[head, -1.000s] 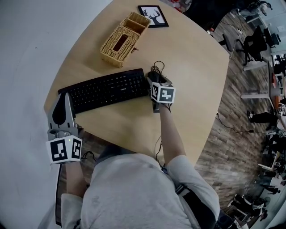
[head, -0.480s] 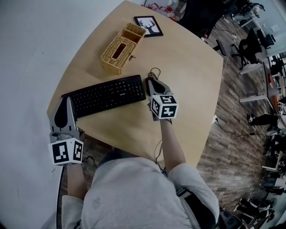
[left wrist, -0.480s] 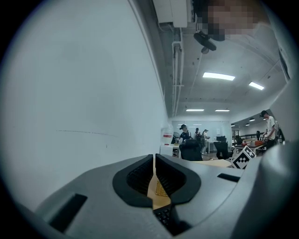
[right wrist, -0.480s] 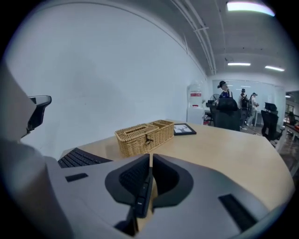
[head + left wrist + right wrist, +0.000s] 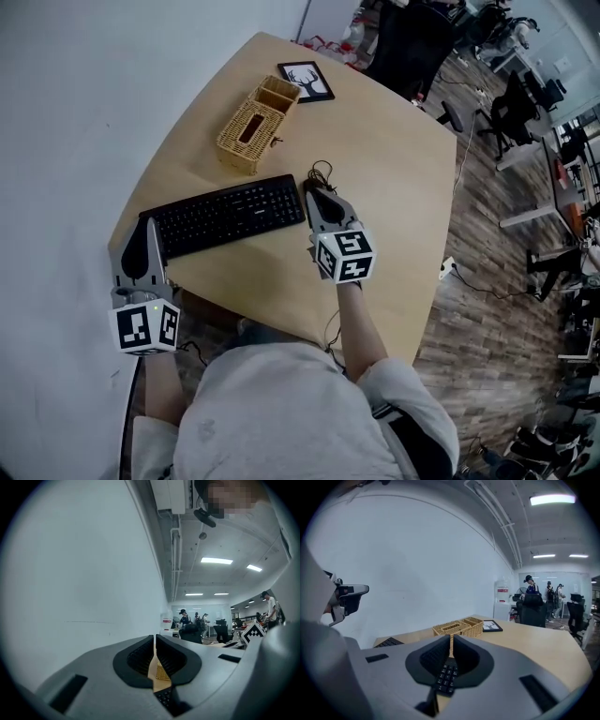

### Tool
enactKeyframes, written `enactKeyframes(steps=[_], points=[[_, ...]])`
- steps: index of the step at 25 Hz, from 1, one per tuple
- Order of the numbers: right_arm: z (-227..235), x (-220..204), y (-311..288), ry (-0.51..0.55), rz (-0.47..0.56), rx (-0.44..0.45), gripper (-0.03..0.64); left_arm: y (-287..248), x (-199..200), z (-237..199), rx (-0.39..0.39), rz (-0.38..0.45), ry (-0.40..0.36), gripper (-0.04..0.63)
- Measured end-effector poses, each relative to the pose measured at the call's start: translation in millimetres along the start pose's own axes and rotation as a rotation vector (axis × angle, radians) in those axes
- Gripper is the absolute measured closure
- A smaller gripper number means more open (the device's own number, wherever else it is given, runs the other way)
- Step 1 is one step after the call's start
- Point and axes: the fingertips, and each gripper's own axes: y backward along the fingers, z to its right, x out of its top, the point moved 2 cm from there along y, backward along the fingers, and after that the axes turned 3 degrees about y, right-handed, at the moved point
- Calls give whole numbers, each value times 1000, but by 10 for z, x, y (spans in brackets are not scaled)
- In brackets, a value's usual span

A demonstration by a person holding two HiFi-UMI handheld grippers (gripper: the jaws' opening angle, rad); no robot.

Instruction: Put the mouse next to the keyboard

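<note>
The black keyboard (image 5: 230, 214) lies near the front left edge of the round wooden table (image 5: 384, 159). My right gripper (image 5: 314, 192) hovers just off the keyboard's right end, shut with nothing between its jaws; in the right gripper view (image 5: 451, 639) only keyboard keys (image 5: 446, 677) show below the closed fingertips. The mouse is hidden under that gripper, and only its coiled black cable (image 5: 322, 172) shows beyond the tips. My left gripper (image 5: 146, 227) hangs over the table's left edge by the keyboard's left end, and in the left gripper view (image 5: 155, 641) it is shut and empty.
A wicker basket (image 5: 255, 125) stands behind the keyboard, with a framed deer picture (image 5: 305, 81) beyond it. Both also show in the right gripper view: the basket (image 5: 457, 627) and the frame (image 5: 492, 626). A white wall runs along the left. Office chairs and people are far off.
My right gripper has drawn back from the mouse toward the person and risen. The left gripper has stayed by the keyboard's left end.
</note>
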Motion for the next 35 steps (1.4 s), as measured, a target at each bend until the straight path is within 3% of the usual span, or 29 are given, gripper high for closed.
enactKeyframes(steps=[20, 35], points=[[-408, 504, 901, 7, 194, -18, 592, 477, 273, 85, -31, 55, -26, 574], [-583, 684, 1413, 85, 285, -32, 592, 761, 411, 301, -48, 94, -49, 574]])
